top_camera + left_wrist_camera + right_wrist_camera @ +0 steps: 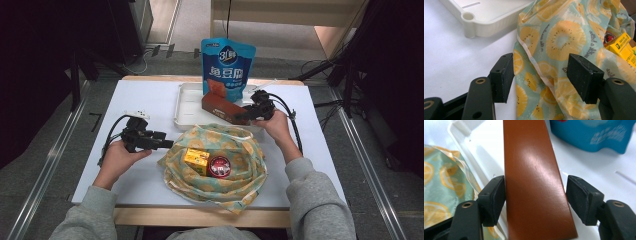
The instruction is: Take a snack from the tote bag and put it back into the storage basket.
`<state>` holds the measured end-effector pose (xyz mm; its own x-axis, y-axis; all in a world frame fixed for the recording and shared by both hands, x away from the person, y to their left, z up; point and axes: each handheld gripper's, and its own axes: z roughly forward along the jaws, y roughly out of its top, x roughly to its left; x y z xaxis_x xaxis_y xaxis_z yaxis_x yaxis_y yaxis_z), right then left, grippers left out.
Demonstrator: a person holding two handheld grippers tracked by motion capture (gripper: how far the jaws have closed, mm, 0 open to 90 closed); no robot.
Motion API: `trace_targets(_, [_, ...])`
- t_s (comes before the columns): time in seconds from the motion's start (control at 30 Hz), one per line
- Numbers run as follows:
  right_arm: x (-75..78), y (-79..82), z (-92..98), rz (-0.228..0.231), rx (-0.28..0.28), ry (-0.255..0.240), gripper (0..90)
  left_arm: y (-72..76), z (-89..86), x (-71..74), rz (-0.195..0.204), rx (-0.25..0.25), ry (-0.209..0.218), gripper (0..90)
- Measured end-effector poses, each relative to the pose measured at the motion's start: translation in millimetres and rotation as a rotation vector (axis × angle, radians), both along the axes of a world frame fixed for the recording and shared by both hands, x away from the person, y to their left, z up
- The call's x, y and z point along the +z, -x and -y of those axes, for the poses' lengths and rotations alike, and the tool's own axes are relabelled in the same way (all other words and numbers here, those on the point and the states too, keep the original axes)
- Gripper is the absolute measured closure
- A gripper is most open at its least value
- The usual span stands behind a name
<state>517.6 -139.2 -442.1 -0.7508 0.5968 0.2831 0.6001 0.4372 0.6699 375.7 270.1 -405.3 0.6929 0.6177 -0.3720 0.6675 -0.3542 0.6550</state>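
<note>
In the high view, a person is sitting at the near edge of a white table (pixel 145 95), holding a gripper in each hand. The left gripper (pixel 162 144) is lying low at the left, its jaws pointing right at the rim of a lemon-print cloth bag (pixel 240 165) spread open in the near middle. Inside the bag a yellow box (pixel 196 160) and a round red tin (pixel 220 167) are sitting side by side. The right gripper (pixel 246 116) is reaching left toward a long brown box (pixel 222 107), which is lying across the near right part of a white tray (pixel 187 102) beyond the bag. A blue pouch (pixel 228 65) is standing at the far side of the tray.

In the left gripper view, the jaws are standing wide apart over the bag's (pixel 564 37) hemmed edge, with the fabric lying between them but neither pad pressing on it. The tray's (pixel 486 22) corner is showing far left, the yellow box (pixel 621 43) far right.

In the right gripper view, the brown box (pixel 534 185) is running between the jaws. The left pad is sitting against its edge, while the right pad is standing just clear of it, so the claw is open around the box rather than clamping it. The pouch (pixel 596 135) is lying beyond, the bag (pixel 441 182) at the left.
</note>
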Motion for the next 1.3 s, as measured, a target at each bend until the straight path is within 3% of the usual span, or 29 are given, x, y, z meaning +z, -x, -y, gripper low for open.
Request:
trace_targets(0.3, [23.7, 12.4, 6.2, 0.065, -0.001, -0.01, 42.1, 0.0, -0.3, 0.3, 0.001, 0.001, -0.003, 39.0])
trace_targets(0.5, [32.1, 21.6, 5.5, 0.075, 0.0, -0.03, 48.2, 0.1, -0.8, 0.6, 0.003, -0.001, -0.002, 39.0])
trace_targets(0.77, [31.9, 32.2, 6.8, 0.076, -0.019, -0.04, 59.9, 0.5, -1.2, 1.0, 0.009, 0.0, 0.001, 39.2])
trace_targets(0.83, [32.0, 35.2, 11.0, 0.076, -0.045, -0.064, 72.4, 1.1, -0.9, 1.3, 0.013, 0.003, 0.002, 39.2])
trace_targets(1.07, [28.6, 41.2, 12.0, 0.081, -0.051, -0.056, 89.2, 2.6, -1.6, 1.1, 0.013, 0.007, 0.003, 39.2])
trace_targets(1.3, [18.7, 43.0, -0.3, 0.068, -0.012, -0.027, 90.0, 4.8, -3.2, 1.4, 0.019, 0.004, -0.002, 39.2])
